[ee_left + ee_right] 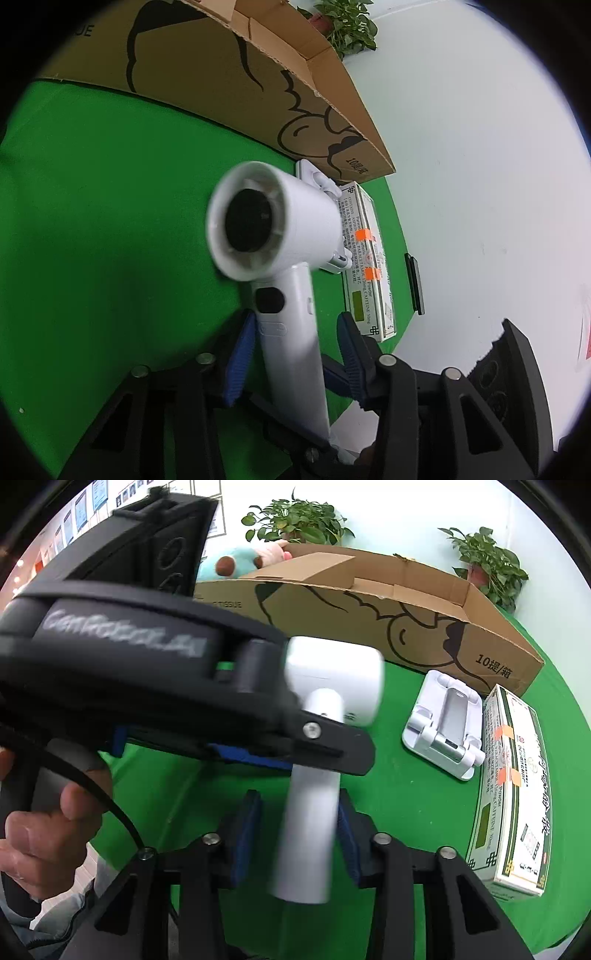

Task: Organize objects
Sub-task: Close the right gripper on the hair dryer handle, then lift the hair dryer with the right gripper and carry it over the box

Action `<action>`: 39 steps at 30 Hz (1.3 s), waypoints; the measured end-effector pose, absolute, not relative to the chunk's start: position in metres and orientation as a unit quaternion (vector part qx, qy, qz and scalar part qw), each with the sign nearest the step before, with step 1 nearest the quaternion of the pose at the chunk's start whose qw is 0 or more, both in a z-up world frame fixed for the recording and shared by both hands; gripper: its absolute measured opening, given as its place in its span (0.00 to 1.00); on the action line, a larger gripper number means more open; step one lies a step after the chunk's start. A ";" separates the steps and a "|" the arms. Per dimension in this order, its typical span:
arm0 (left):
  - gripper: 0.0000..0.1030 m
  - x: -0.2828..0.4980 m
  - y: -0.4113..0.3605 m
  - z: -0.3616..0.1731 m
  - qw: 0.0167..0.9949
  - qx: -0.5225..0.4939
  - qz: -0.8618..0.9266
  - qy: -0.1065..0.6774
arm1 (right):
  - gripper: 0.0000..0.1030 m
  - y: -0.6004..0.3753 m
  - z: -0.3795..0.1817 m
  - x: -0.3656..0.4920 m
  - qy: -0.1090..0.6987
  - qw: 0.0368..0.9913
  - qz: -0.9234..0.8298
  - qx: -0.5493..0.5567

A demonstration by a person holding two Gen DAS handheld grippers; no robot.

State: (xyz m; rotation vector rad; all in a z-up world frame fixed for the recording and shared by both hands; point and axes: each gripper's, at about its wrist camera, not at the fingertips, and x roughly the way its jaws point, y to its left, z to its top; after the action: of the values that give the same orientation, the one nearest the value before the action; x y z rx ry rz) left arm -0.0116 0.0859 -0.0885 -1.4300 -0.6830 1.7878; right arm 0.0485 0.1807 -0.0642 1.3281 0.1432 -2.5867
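Observation:
A white hair dryer point(258, 225) is held up above the green cloth, its barrel end facing the left wrist camera. Its handle point(291, 350) lies between my left gripper's point(295, 358) blue pads point(240, 365), with a clear gap to the right pad. In the right wrist view the left gripper point(258, 746) crosses the frame, clamped across the dryer point(332, 679). The handle's lower end point(306, 834) sits between my right gripper's point(299, 834) blue pads point(245, 834), which stand close on both sides. A cardboard box point(369, 602) lies behind.
A white phone stand point(443, 723) and a medicine box point(509, 786) lie on the green cloth point(406, 805) to the right, near the carton. A plush toy point(236, 561) and potted plants point(295, 517) are behind. A black slab point(415, 284) lies at the cloth's edge.

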 end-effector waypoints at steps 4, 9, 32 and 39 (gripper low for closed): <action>0.31 -0.004 0.088 -0.089 0.360 -0.558 0.701 -0.261 | 0.35 0.180 -0.064 0.051 0.042 0.103 -0.885 0.453; 0.31 0.006 0.093 -0.079 0.357 -0.549 0.715 -0.246 | 0.30 0.180 -0.059 0.054 0.040 0.087 -0.892 0.442; 0.30 -0.038 0.104 0.110 0.384 -0.390 0.826 -0.133 | 0.23 0.184 0.087 -0.019 0.040 0.044 -0.966 0.251; 0.30 -0.087 0.113 0.159 0.382 -0.383 0.833 -0.114 | 0.23 0.196 0.122 -0.057 0.024 0.043 -0.970 0.236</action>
State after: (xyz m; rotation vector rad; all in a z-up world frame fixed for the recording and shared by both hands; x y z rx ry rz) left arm -0.0866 0.1126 0.1585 -0.9779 -0.2913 2.1259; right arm -0.0567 0.1960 0.1216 0.7219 0.0721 -2.9680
